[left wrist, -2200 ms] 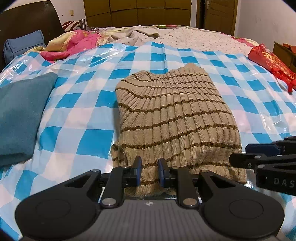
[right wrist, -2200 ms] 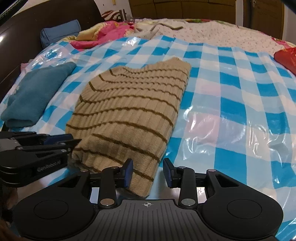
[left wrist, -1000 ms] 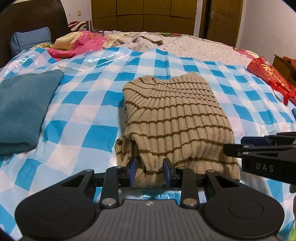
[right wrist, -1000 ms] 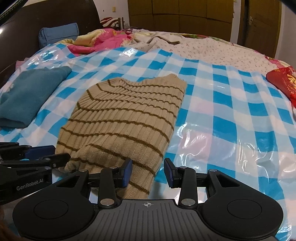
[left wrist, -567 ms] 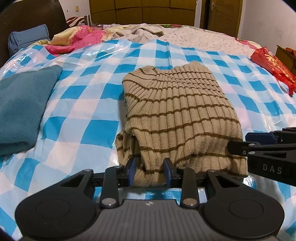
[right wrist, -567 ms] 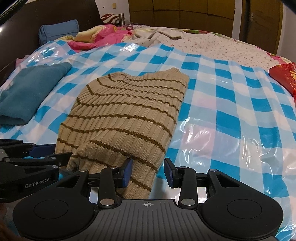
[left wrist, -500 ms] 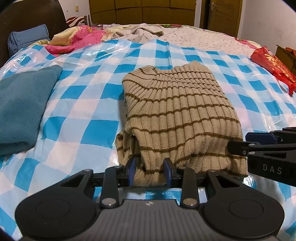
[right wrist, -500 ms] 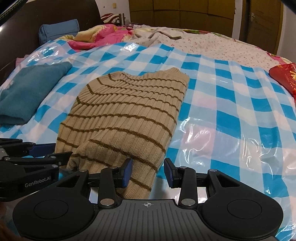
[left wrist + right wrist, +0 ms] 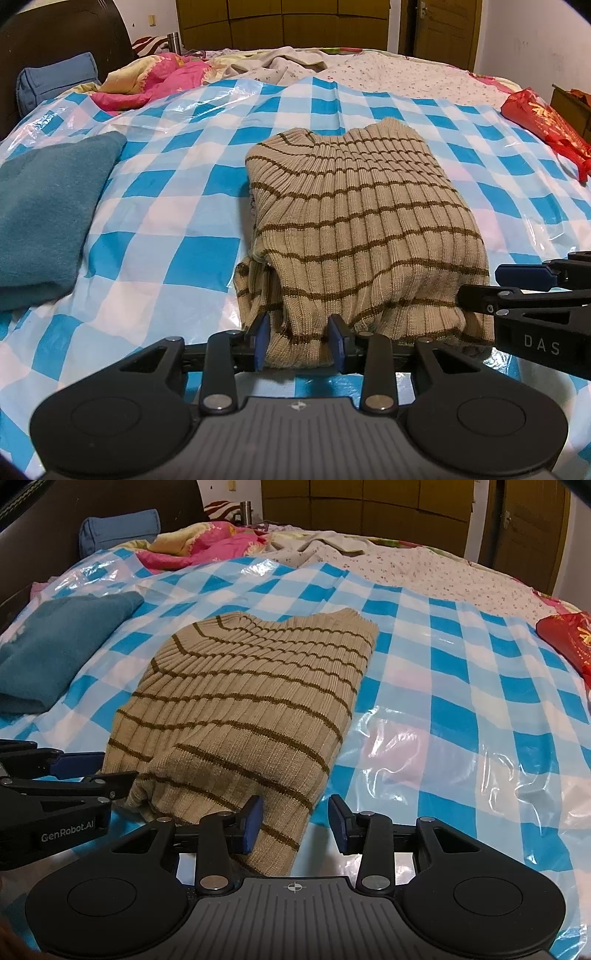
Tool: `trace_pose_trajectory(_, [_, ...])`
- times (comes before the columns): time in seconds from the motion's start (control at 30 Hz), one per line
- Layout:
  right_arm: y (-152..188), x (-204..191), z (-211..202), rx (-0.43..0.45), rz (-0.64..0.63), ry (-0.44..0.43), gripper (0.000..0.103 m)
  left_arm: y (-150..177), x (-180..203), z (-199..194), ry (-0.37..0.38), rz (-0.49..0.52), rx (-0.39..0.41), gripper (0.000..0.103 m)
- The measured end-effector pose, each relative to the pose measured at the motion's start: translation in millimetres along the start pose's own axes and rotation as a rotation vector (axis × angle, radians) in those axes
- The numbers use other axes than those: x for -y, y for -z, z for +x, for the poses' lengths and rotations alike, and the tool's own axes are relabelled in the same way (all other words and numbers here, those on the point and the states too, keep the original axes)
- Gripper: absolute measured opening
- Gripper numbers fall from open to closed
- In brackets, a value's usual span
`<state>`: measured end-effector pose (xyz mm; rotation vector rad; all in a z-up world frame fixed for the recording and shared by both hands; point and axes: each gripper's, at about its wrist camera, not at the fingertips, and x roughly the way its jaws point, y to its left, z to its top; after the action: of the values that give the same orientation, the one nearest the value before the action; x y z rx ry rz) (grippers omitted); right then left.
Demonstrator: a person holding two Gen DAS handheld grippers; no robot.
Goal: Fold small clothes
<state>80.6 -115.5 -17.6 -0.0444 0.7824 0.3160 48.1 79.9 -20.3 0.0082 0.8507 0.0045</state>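
Note:
A beige ribbed sweater with brown stripes (image 9: pixel 362 229) lies folded on the blue-and-white checked plastic sheet (image 9: pixel 166 184). My left gripper (image 9: pixel 298 345) is at its near left edge. The near hem fills the gap between the blue pads (image 9: pixel 261 341) and rests on the sheet, so the jaws look open around it. My right gripper (image 9: pixel 295 823) stands open at the sweater's (image 9: pixel 251 701) near right corner. The fabric touches only its left pad (image 9: pixel 253 823). Each gripper shows in the other's view: right gripper (image 9: pixel 480 284), left gripper (image 9: pixel 118 766).
A folded teal cloth (image 9: pixel 44 214) lies on the sheet to the left. At the right edge is a red bag (image 9: pixel 546 122). A pink quilt (image 9: pixel 159 81), a blue pillow (image 9: pixel 55 85) and a floral bedspread lie beyond. Wooden wardrobes and a door stand behind.
The left jaws stand wider than two seconds ago, and the hem bunched between them has spread out. The right gripper and the sweater have barely moved.

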Motion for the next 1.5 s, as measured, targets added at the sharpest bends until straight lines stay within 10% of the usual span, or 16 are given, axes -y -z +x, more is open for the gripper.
trace_pose_trajectory(1.5, [4,2,-14,0.027,0.011,-0.001,0.044,-24,-2,-31,-0.005,0.002,0.075,0.049])
